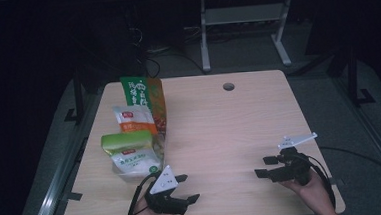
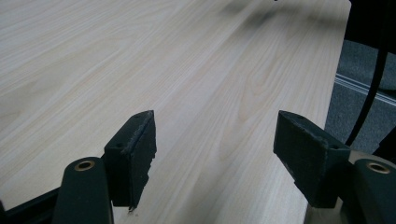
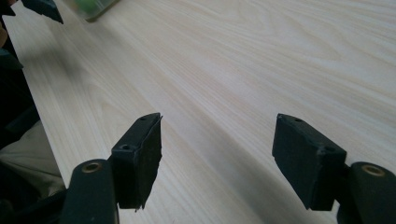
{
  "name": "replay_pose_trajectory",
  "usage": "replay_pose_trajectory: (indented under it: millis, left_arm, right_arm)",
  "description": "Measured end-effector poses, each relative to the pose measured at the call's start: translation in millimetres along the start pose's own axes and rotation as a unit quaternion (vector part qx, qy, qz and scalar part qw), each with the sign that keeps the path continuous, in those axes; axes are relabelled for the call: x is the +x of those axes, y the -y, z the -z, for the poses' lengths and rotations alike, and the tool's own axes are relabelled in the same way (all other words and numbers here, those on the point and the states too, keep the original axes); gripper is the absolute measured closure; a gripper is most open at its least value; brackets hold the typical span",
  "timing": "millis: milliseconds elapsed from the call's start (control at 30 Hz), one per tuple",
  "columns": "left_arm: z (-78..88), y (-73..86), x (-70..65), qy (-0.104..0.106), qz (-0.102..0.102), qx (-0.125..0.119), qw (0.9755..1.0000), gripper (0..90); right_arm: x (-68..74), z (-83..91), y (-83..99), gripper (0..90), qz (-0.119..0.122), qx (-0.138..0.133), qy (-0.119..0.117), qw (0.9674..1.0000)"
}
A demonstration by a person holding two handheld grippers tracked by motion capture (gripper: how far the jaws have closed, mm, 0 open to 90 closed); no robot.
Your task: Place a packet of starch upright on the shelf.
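At nine o'clock on the table (image 1: 220,130), food packets (image 1: 135,141) in a clear container — left hand-held gripper (image 1: 183,188) and right hand-held gripper (image 1: 265,166) both released, empty — best approached slowly, jaws squared to one packet.

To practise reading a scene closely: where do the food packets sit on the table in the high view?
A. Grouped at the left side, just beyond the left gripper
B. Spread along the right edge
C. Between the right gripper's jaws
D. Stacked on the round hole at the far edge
A: the food packets stand together at the left of the table, just beyond the left gripper.
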State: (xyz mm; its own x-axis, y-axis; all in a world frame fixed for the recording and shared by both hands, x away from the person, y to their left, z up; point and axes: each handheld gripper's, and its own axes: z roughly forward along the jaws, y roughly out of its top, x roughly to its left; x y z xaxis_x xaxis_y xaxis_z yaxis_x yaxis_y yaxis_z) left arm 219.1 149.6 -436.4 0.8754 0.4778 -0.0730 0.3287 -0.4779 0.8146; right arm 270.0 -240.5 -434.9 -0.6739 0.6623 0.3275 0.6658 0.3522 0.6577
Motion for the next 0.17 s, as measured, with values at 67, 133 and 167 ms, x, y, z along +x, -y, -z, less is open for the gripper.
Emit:
replay_pose_trajectory:
  millis: [67, 133, 167]
  left_arm:
    - [0.0, 0.0, -0.1, 0.001, 0.0, -0.001, 1.0, 29.4]
    - [0.0, 0.1, 0.0, 0.002, 0.001, -0.002, 1.0, 29.3]
    - [-0.1, 0.1, 0.0, 0.002, 0.001, -0.001, 1.0, 29.3]
  right_arm:
    - [2.4, 0.6, 1.3, 30.6, 0.005, -0.004, 0.0, 1.0]
    - [4.6, 1.3, 2.8, 30.2, 0.005, -0.012, 0.001, 0.9999]
    - [5.4, 1.8, 3.2, 30.2, 0.005, -0.014, -0.001, 0.9999]
